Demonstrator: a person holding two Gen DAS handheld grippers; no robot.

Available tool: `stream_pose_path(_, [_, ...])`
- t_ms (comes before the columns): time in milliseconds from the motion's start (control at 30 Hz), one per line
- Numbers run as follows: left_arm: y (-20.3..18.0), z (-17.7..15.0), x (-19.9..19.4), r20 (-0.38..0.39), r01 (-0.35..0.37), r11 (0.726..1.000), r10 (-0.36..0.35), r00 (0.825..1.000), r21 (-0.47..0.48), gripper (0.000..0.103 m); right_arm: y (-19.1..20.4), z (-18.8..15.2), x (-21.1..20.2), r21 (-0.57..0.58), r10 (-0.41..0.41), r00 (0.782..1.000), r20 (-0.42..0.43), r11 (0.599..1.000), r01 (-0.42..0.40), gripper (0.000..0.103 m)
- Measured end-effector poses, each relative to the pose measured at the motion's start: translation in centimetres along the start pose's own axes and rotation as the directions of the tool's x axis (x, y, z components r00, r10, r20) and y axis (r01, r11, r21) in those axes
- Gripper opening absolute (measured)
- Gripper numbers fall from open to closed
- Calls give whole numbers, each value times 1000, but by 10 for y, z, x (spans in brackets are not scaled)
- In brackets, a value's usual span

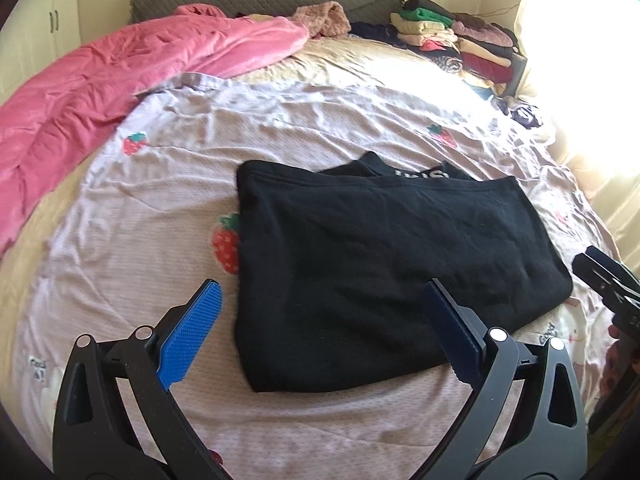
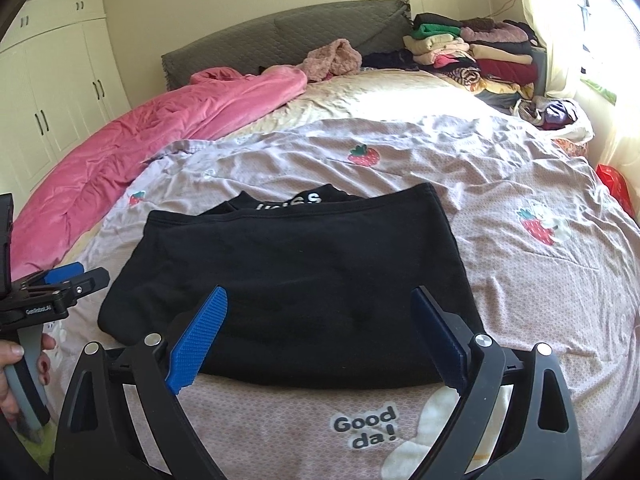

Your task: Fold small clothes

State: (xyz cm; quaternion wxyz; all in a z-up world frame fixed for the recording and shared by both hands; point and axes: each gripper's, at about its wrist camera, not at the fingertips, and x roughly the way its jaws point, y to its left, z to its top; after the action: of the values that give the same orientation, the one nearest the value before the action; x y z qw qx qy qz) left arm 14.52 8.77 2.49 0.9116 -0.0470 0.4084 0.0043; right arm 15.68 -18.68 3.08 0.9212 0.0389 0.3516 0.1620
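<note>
Lay folded on the strawberry-print bedspread (image 2: 460, 168), near the bed's front edge: a black sweatshirt (image 2: 304, 276), white lettering showing at its far edge, top layer doubled over into a broad rectangle. Ran its long axis from side to side across both views.

Hovered just short of its near edge, both claws, pointing down and forward at it. Left claw (image 1: 322, 330): spread wide, nothing between the blue pads (image 1: 192, 332), the right-hand pad over the garment's near left corner but, as far as could be told, above the cloth, not on it. Right claw (image 2: 318, 338): likewise spread wide and empty, pads framing the near edge toward its right half. Showed at the left border of the right wrist view, the left claw gripped by a hand (image 2: 16, 364).

Judged about equally near, each claw to its own end of the near edge; a further fold would likely turn on that side-to-side axis, one end carried across to the other.

Well clear of the work: a pink quilt (image 1: 100, 92) bunched along the left of the bed, a pink fuzzy garment (image 2: 332, 58) by the grey headboard (image 2: 240, 36), a stack of folded clothes (image 2: 476, 52) at the far right corner beside the sunlit window. Nothing in the way between claws and sweatshirt.
</note>
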Motion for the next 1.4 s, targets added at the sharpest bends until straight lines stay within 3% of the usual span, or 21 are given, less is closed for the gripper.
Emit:
stream_pose_path(533, [61, 15, 4, -2, -47, 995, 47, 999, -86, 93, 79, 8, 17, -146, 120, 993, -18, 982, -122, 92])
stream_pose_path(867, [91, 36, 30, -50, -62, 989, 56, 997, -131, 93, 159, -12, 50, -314, 208, 973, -105, 921, -231, 92])
stream_pose_path(1100, [93, 43, 56, -103, -45, 990, 31, 994, -133, 93, 199, -43, 72, -435, 187, 967, -172, 866, -245, 92])
stream_pose_path(1400, [91, 55, 84, -148, -7, 990, -14, 989, -143, 93, 222, -67, 103, -585, 61, 987, -146, 799, -136, 92])
